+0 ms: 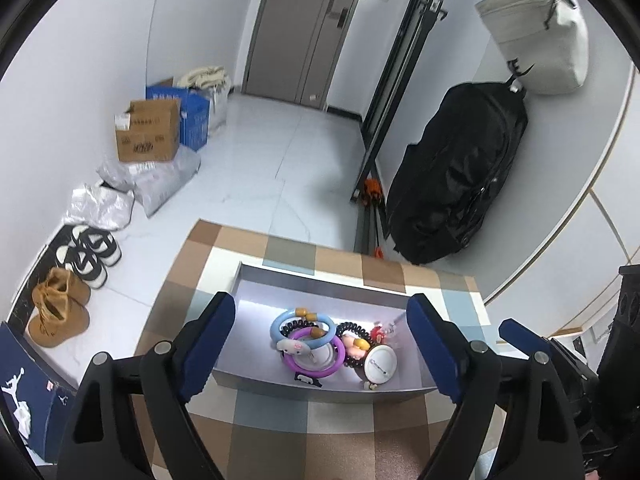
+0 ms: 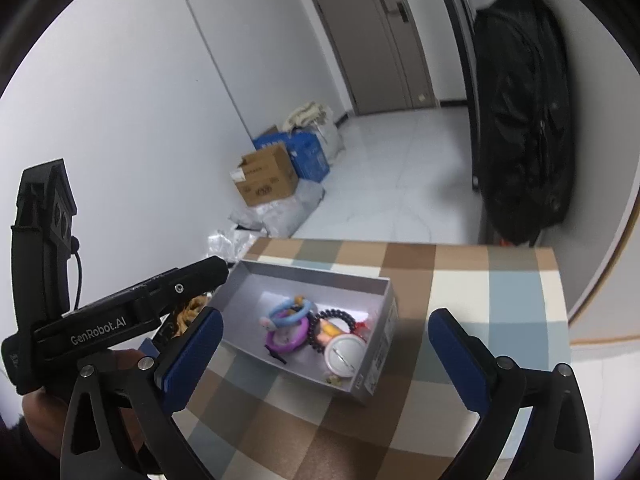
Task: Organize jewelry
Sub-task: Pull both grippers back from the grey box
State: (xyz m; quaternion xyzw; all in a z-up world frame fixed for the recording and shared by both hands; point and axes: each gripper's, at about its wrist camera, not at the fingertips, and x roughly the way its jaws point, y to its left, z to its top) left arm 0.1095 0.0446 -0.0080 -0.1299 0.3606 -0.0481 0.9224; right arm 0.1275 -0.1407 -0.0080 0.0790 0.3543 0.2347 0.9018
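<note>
Honestly, both the left gripper [image 1: 320, 334] and the right gripper [image 2: 326, 354] are spread wide with nothing in them. The jewelry sits piled in the grey box [image 1: 280, 280] on the checkered table [image 2: 460, 280]. The blue ring [image 1: 280, 326] and purple ring [image 1: 336, 364] look light, stiff and probably slick, so I'd pinch across a rim. The black coil band [image 1: 354, 328] looks soft and stretchy.
</note>
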